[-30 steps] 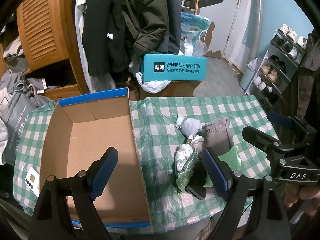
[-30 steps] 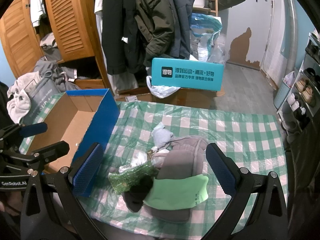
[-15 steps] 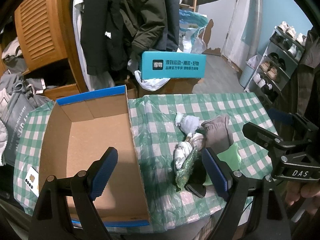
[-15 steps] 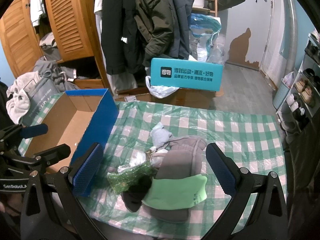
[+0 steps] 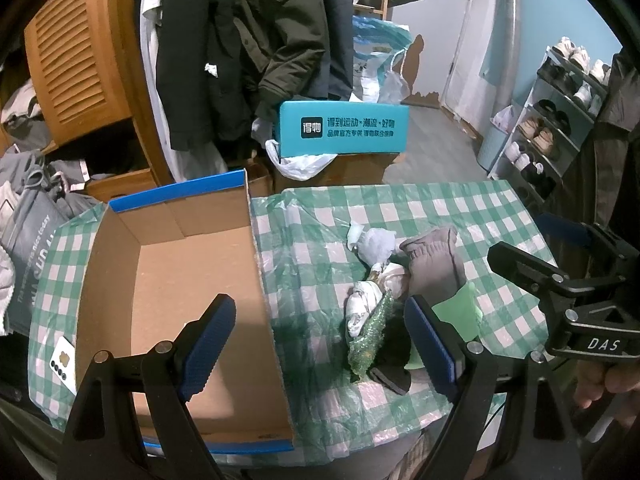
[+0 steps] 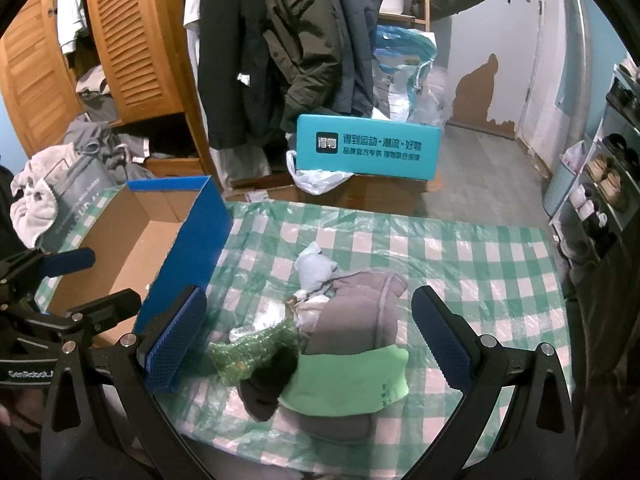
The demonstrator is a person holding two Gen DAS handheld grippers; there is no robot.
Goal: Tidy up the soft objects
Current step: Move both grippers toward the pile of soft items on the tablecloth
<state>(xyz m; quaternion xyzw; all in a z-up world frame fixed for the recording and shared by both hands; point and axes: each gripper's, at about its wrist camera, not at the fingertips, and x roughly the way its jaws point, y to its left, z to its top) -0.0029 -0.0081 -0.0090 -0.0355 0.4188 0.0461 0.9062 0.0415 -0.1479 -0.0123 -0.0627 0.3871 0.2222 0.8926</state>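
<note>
A heap of soft items lies on the green checked tablecloth (image 6: 480,256): a grey garment (image 6: 356,312), a light green sock (image 6: 352,376), a black sock (image 6: 268,380), a green sparkly piece (image 6: 252,348) and a pale blue-white bundle (image 6: 316,268). The same heap shows in the left wrist view, with the grey garment (image 5: 434,262) and green sparkly piece (image 5: 370,334). An empty cardboard box (image 5: 172,288) with blue rims stands left of the heap. My left gripper (image 5: 320,350) is open over the box's right wall. My right gripper (image 6: 312,338) is open above the heap, touching nothing.
A phone (image 5: 64,364) lies on the cloth left of the box. Behind the table are a teal box (image 6: 368,148), hanging coats (image 6: 296,40), a wooden louvred wardrobe (image 6: 128,40) and piled clothes (image 6: 80,168). A shoe rack (image 5: 560,112) stands at the right.
Both grippers have drifted only slightly; the scene has shifted a little in the left wrist view. The heap and the box lie as before.
</note>
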